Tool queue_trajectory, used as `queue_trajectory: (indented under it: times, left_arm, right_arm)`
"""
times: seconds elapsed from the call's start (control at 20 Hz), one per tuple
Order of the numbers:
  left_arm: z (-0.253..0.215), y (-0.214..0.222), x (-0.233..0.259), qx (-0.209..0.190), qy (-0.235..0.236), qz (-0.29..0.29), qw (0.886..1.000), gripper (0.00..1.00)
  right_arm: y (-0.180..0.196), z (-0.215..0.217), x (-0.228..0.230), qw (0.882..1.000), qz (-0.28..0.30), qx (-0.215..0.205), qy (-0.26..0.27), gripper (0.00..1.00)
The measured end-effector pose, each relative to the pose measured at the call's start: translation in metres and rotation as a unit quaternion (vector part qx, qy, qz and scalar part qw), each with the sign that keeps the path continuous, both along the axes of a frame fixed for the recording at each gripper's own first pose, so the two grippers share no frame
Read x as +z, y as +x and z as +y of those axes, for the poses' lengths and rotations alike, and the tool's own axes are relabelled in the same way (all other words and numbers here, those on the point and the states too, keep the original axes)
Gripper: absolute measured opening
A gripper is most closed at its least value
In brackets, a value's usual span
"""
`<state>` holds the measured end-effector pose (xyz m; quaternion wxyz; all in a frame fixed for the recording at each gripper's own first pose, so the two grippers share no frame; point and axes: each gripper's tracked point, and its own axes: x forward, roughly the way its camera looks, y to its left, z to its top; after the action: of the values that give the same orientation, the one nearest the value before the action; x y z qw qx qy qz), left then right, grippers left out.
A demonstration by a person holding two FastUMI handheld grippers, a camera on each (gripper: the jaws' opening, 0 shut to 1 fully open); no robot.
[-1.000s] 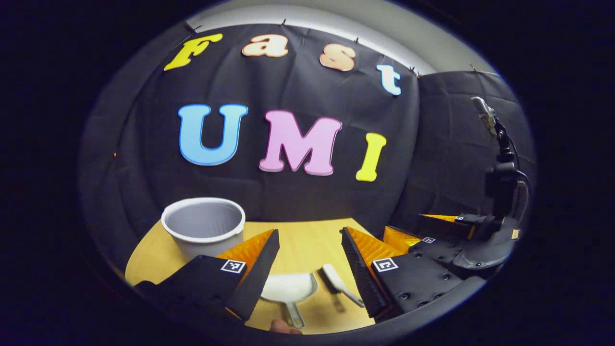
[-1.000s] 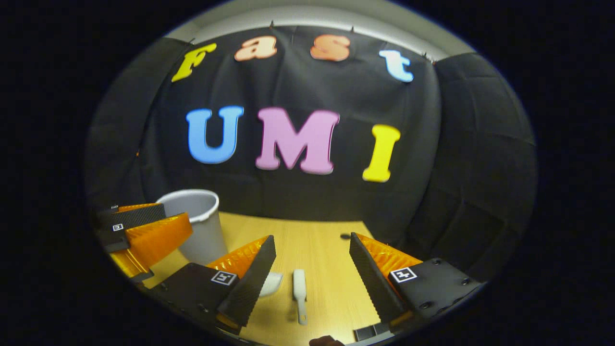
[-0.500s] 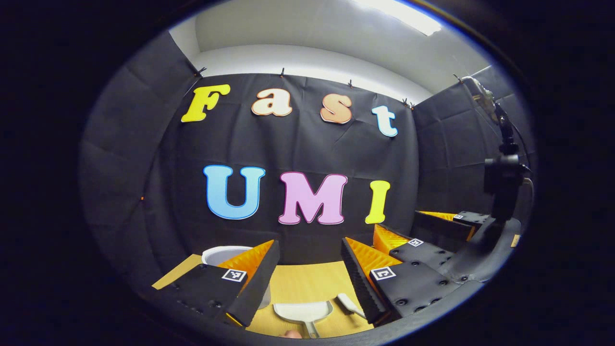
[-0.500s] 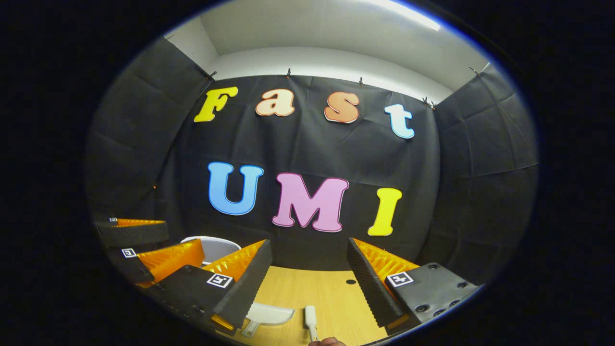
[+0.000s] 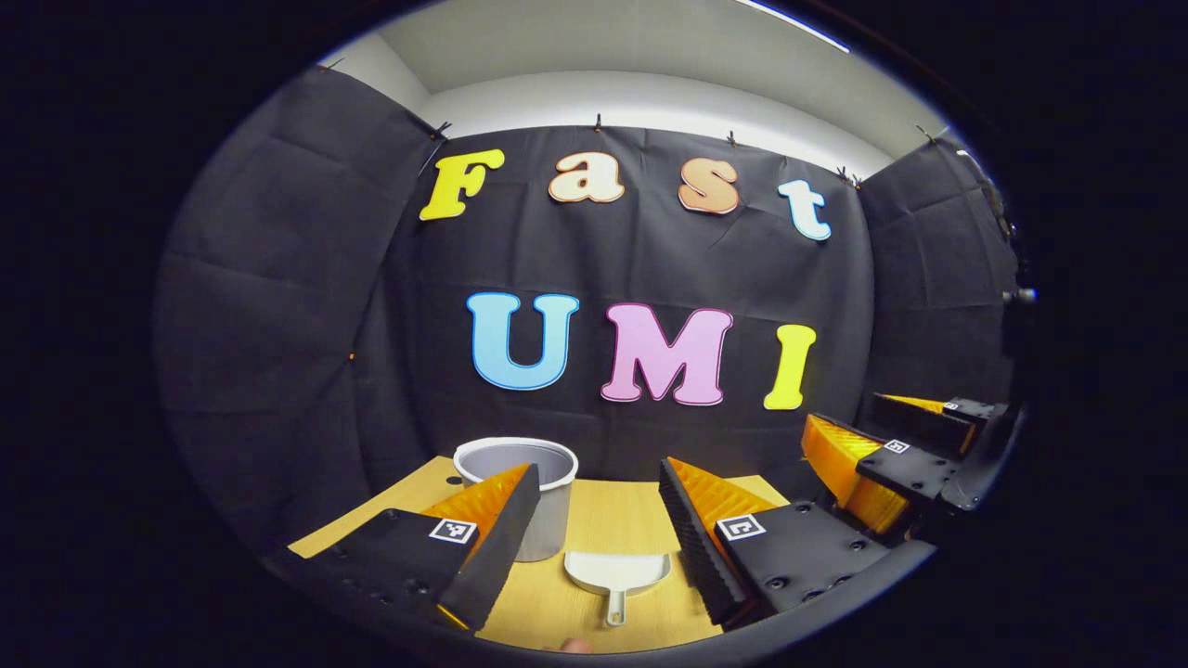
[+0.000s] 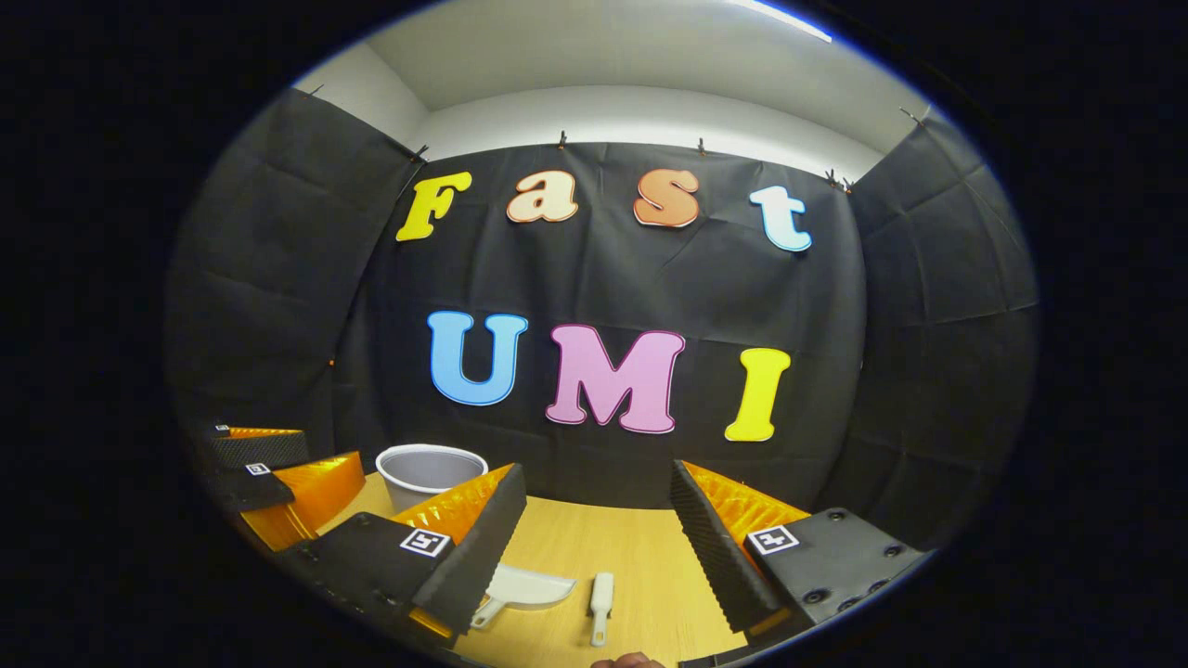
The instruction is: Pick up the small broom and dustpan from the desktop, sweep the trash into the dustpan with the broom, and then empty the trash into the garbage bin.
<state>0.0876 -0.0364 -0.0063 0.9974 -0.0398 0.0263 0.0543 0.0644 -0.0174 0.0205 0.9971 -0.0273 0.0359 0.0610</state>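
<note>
Since half a second ago both cameras have swung a little, and the broom has slipped behind a finger in the left gripper view, leaving the dustpan centred there.

Nearest, the left gripper point(image 5: 594, 515) has its jaws wide apart and empty, held above the dustpan point(image 5: 617, 571), whose handle points back toward the camera. The right gripper point(image 6: 599, 520), jaws likewise apart and holding nothing, hangs over the small broom point(image 6: 601, 603), which lies just beside the dustpan on the desktop point(image 6: 640, 557).

To pick up well, each gripper should drop along its tool's handle and close across the narrow part, not the pan or the head. No trash is visible from here; it may lie below the frame edge.

Farthest, the garbage bin point(image 5: 529, 478) stands upright behind the left gripper's finger, well apart from the broom.
</note>
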Motion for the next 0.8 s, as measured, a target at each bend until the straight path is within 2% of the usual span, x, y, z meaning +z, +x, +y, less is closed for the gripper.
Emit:
queue_trajectory:
  times: [0.1,0.15,0.25,0.3,0.5,0.55,0.6,0.8]
  left_arm:
    - [0.0,0.0,0.0,-0.008,0.008,-0.002,1.0,0.76]
    - [-0.001,0.0,0.0,-0.014,0.015,-0.002,1.0,0.76]
    - [-0.003,0.003,0.0,-0.018,0.019,-0.003,1.0,0.77]
    - [-0.003,0.004,-0.002,-0.02,0.017,-0.002,1.0,0.78]
    - [-0.004,0.007,-0.007,-0.027,0.012,0.001,1.0,0.78]
    - [-0.004,0.006,-0.007,-0.029,0.01,0.001,1.0,0.77]
    - [-0.004,0.005,-0.008,-0.03,0.006,0.001,1.0,0.77]
    - [-0.002,0.005,-0.016,-0.034,-0.007,0.01,0.999,0.78]
  right_arm:
    - [-0.003,-0.006,0.0,1.0,-0.011,-0.019,-0.017,0.96]
    - [-0.006,-0.003,-0.006,1.0,-0.005,-0.019,-0.017,1.0]
    - [-0.009,-0.001,-0.01,1.0,0.001,-0.024,-0.01,0.96]
    - [-0.009,0.001,-0.012,1.0,0.006,-0.024,-0.008,0.99]
    - [-0.011,0.0,-0.017,0.999,0.018,-0.023,-0.015,1.0]
    - [-0.011,0.0,-0.018,0.999,0.02,-0.024,-0.011,0.96]
    - [-0.012,0.001,-0.021,0.999,0.025,-0.024,-0.009,1.0]
    - [-0.015,0.002,-0.03,0.999,0.039,-0.023,-0.012,0.96]
